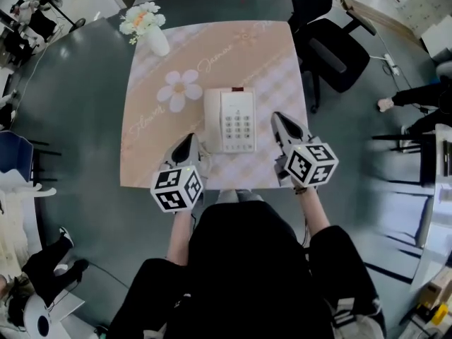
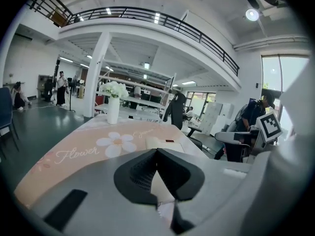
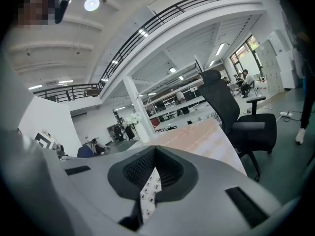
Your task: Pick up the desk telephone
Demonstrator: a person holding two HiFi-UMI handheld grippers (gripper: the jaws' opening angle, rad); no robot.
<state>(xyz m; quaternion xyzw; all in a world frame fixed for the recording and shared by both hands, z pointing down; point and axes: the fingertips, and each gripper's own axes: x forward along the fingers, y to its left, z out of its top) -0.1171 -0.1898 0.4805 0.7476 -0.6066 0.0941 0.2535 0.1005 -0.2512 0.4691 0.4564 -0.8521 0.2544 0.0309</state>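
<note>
So the desk telephone (image 1: 229,121) sits flat on the peach flower cloth (image 1: 152,136) over the dark tabletop (image 1: 78,111). The left gripper (image 1: 189,145) hangs right by the telephone's near left corner, and the right gripper (image 1: 282,121) is just off its right edge. Both sets of fingers are pinched together with nothing in them. The flower vase (image 1: 152,34) stands well beyond the telephone, to the left.
</note>
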